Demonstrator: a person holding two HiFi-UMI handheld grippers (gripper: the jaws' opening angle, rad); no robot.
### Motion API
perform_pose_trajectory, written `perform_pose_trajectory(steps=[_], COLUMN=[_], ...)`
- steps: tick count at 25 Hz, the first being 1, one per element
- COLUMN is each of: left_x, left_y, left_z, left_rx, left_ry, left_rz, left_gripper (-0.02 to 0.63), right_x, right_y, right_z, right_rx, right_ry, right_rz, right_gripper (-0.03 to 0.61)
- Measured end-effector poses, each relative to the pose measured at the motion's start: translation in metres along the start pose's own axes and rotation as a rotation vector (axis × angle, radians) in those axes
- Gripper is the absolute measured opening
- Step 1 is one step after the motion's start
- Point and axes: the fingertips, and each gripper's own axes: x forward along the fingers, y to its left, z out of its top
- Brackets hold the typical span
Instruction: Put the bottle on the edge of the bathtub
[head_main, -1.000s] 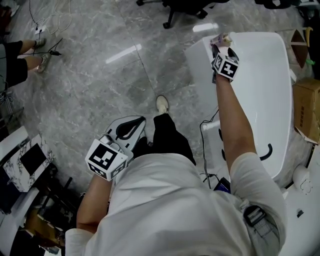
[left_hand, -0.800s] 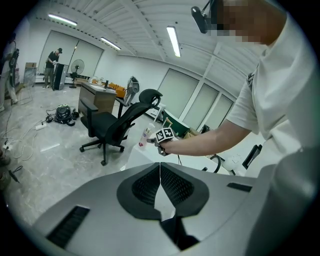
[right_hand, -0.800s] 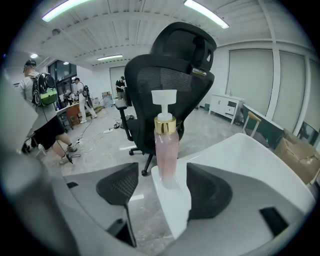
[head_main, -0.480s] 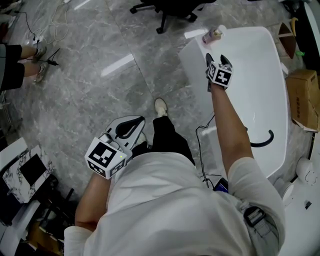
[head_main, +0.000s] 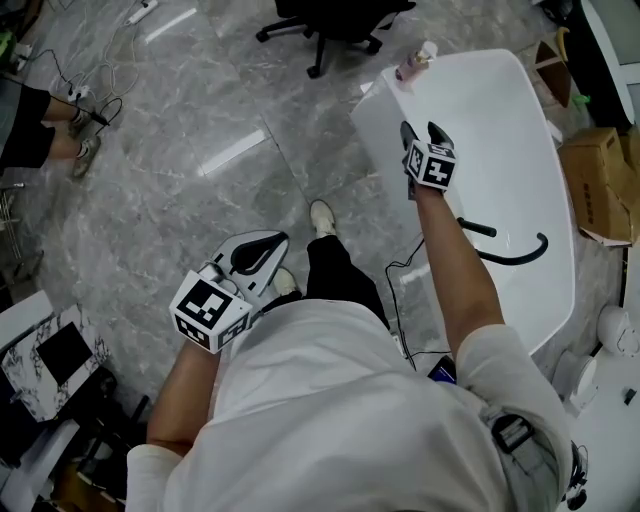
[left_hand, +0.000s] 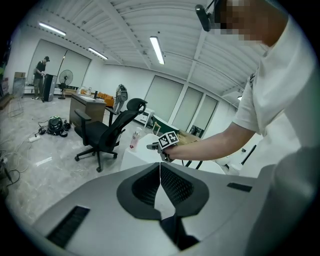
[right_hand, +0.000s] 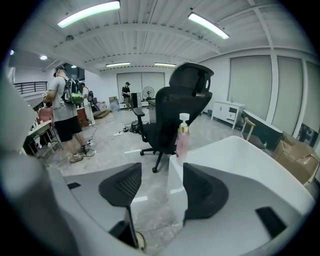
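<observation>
The pink bottle (head_main: 412, 62) with a white pump stands upright on the far corner of the white bathtub's rim (head_main: 385, 120). My right gripper (head_main: 421, 130) hovers over the rim a short way back from it. In the right gripper view the bottle (right_hand: 183, 140) stands free beyond the jaws; the right gripper (right_hand: 161, 176) is open, its jaws closing with nothing between them. My left gripper (head_main: 268, 246) hangs by my left side above the floor, shut and empty. In the left gripper view, the left gripper (left_hand: 160, 172) faces the bottle (left_hand: 134, 139) and the tub (left_hand: 137, 156).
A black office chair (head_main: 330, 20) stands on the grey marble floor beyond the tub corner. A black hose (head_main: 510, 255) lies inside the tub. Cardboard boxes (head_main: 600, 185) sit to the tub's right. A person's legs (head_main: 45, 125) and cables are at the far left.
My right gripper has drawn back from the bottle along the tub rim toward me. The bottle stays standing on the corner. The left gripper has not moved.
</observation>
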Motion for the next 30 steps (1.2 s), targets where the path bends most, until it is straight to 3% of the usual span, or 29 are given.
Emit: perform_pose_trajectory(steps=[8,19,30], left_x=[-0.035,-0.064,-0.088], left_y=[-0.026,-0.045,-0.059], left_z=[-0.019,-0.031,-0.04], left_rx=[0.028,0.059,0.069], left_ry=[-0.029,-0.062,-0.1], left_rz=[-0.019,-0.015,-0.009], left_gripper=[0.018,0.018,0.018], right_x=[-0.088,-0.2,-0.288], right_y=[0.057,0.127,0.197], right_z=[-0.007,-0.028,-0.041], right_rx=[-0.018,-0.031,-0.107], right_ry=[-0.064,-0.131,-0.135], right_rz=[0.098,0.254,0.428], right_gripper=[0.217,0.043,0.009])
